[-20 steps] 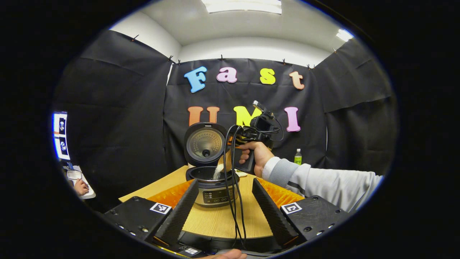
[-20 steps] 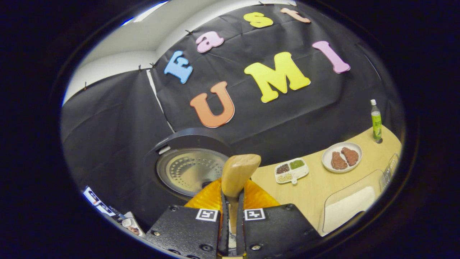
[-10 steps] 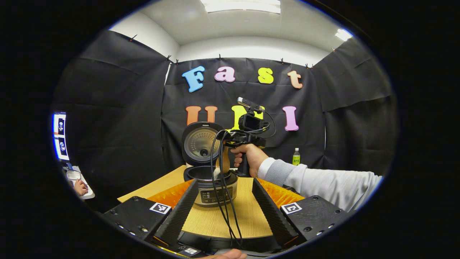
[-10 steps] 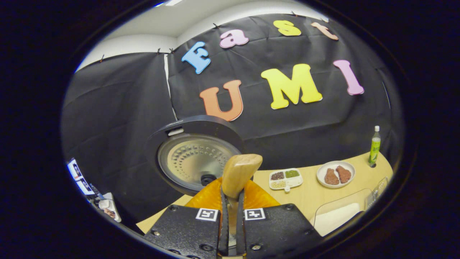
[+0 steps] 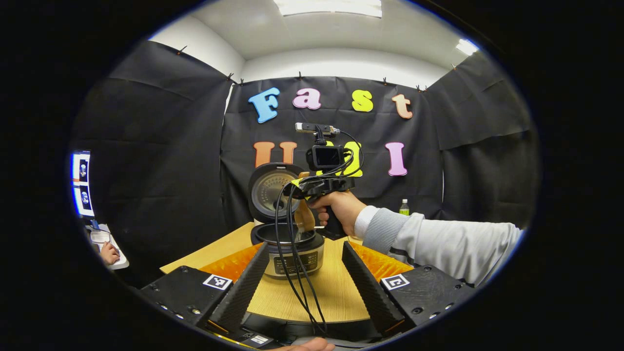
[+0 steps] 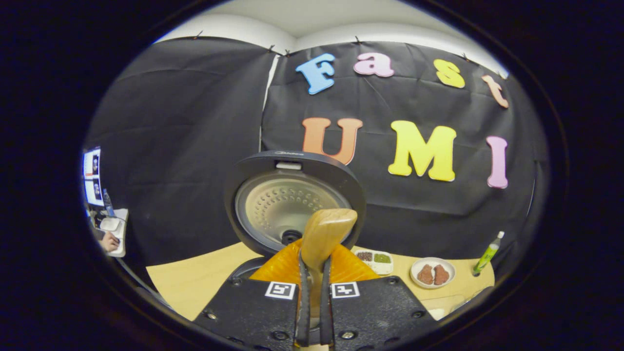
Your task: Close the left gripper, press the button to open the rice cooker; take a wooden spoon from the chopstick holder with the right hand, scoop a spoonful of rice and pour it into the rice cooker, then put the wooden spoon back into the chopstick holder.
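Right tool (image 6: 312, 273) clamps the wooden spoon (image 6: 325, 234); left tool (image 5: 304, 273) gapes wide, apparently empty

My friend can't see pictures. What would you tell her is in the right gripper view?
The right gripper holds a wooden spoon between its fingers, in front of a rice cooker's raised open lid. Farther right on the wooden table sit a small divided dish, a white plate with two brown pieces and a green bottle.
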The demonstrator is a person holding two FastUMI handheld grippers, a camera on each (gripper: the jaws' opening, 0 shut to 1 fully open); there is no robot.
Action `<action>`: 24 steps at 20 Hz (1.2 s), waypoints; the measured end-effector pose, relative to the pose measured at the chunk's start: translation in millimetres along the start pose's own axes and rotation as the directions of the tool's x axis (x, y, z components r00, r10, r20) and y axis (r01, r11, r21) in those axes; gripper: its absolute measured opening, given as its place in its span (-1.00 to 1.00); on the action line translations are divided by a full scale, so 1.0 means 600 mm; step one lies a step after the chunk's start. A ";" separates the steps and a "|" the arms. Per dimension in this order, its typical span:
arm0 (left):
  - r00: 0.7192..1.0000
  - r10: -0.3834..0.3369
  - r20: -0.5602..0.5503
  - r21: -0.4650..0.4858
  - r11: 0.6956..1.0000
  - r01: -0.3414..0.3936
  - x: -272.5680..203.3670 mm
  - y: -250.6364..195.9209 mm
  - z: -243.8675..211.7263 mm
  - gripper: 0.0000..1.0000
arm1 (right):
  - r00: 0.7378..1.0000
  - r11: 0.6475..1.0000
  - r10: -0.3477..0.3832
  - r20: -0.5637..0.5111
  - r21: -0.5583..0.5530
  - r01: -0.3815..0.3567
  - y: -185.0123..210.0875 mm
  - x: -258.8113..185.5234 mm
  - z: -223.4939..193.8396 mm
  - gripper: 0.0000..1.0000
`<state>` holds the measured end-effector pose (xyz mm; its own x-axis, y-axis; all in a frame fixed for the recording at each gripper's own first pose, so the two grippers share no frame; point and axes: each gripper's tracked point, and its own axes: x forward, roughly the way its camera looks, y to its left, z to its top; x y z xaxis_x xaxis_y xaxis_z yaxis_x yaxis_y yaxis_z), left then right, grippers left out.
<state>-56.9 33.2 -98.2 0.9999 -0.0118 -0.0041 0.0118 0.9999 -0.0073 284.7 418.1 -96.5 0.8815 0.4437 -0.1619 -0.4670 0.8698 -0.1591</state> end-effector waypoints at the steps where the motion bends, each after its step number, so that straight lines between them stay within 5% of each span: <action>1: 1.000 0.002 0.002 -0.001 1.000 -0.002 -0.001 -0.001 0.000 0.92 | 1.000 1.000 0.003 0.001 -0.030 -0.003 0.008 -0.002 0.002 -0.74; 9: 1.000 -0.015 0.001 0.024 1.000 0.015 0.003 -0.026 -0.002 0.93 | 0.995 0.964 -0.094 -0.023 -0.251 0.085 0.014 -0.018 -0.011 -0.73; 17: 0.999 -0.014 0.031 0.008 1.000 0.013 -0.016 -0.029 0.017 0.92 | 0.994 0.985 -0.108 -0.011 -0.137 0.106 -0.060 -0.069 0.020 -0.72; 24: 0.999 -0.003 0.037 -0.054 0.999 0.005 -0.008 -0.017 0.017 0.92 | 0.980 0.980 -0.199 -0.022 -0.033 0.198 -0.209 -0.133 0.019 -0.73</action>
<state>-61.6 23.3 -88.2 0.9993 -0.0148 0.0329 0.0168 0.9980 -0.0610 273.9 275.9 -52.3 0.9550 0.2566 -0.1485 -0.2848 0.9330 -0.2198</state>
